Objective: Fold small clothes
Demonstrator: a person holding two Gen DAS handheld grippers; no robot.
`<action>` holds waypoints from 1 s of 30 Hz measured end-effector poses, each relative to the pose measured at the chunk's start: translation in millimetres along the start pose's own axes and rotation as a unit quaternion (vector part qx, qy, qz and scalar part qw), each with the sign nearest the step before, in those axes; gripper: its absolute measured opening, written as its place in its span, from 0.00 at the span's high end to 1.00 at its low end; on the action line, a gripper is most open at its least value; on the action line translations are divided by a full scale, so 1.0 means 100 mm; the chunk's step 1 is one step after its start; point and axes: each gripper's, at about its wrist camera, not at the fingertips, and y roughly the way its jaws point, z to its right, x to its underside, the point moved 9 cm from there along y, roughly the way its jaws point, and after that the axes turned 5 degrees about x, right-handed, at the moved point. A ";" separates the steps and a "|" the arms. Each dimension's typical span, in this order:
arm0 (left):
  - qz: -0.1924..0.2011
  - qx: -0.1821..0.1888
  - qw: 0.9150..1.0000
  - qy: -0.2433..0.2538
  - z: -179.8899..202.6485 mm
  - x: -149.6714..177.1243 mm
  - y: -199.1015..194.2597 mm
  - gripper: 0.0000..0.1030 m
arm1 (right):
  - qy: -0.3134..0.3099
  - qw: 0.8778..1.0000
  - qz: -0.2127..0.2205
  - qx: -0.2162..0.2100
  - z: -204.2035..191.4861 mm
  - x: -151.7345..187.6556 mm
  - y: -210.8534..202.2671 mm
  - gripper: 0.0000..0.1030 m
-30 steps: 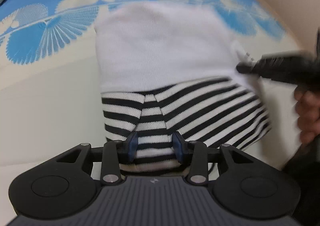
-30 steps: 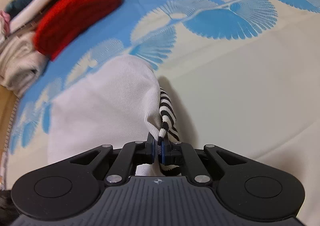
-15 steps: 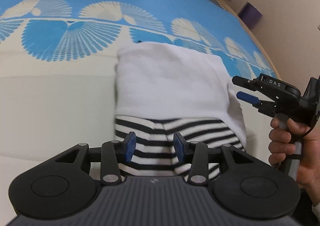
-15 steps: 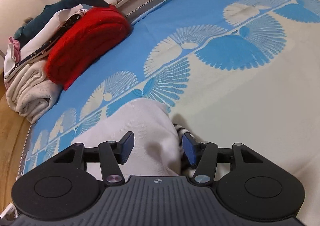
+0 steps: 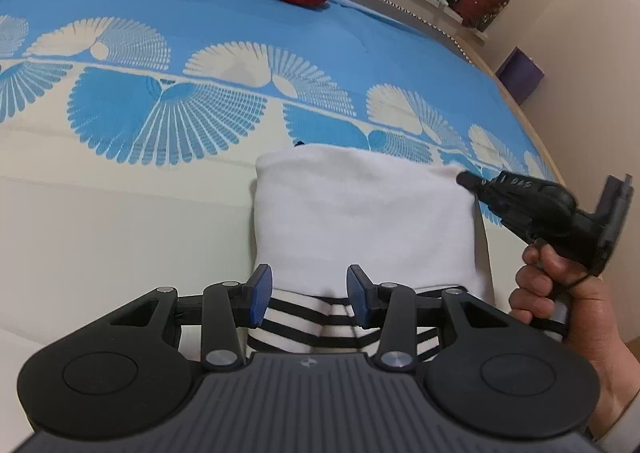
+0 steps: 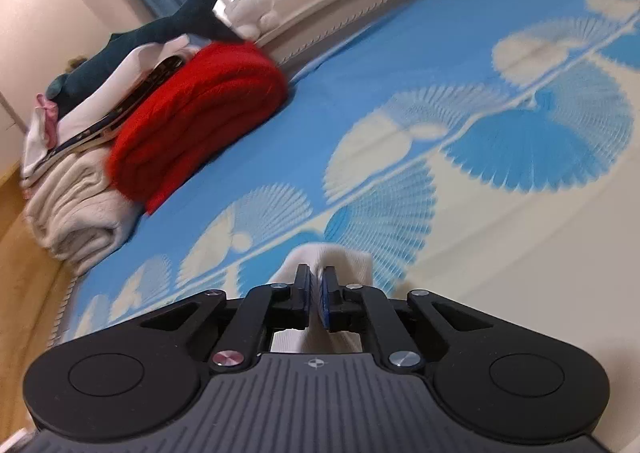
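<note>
Right claw: pinched on far corner of white knit garment with black-striped hem, which lies on blue fan-patterned bed cover. Left claw: half open, empty, over striped hem. Step, I judge: final fold; next, draw corner over.
</note>
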 end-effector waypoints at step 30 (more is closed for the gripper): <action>-0.046 0.020 0.997 0.057 0.09 0.34 -0.07 0.57 | -0.185 0.977 -0.100 0.047 0.19 0.62 -0.72 0.68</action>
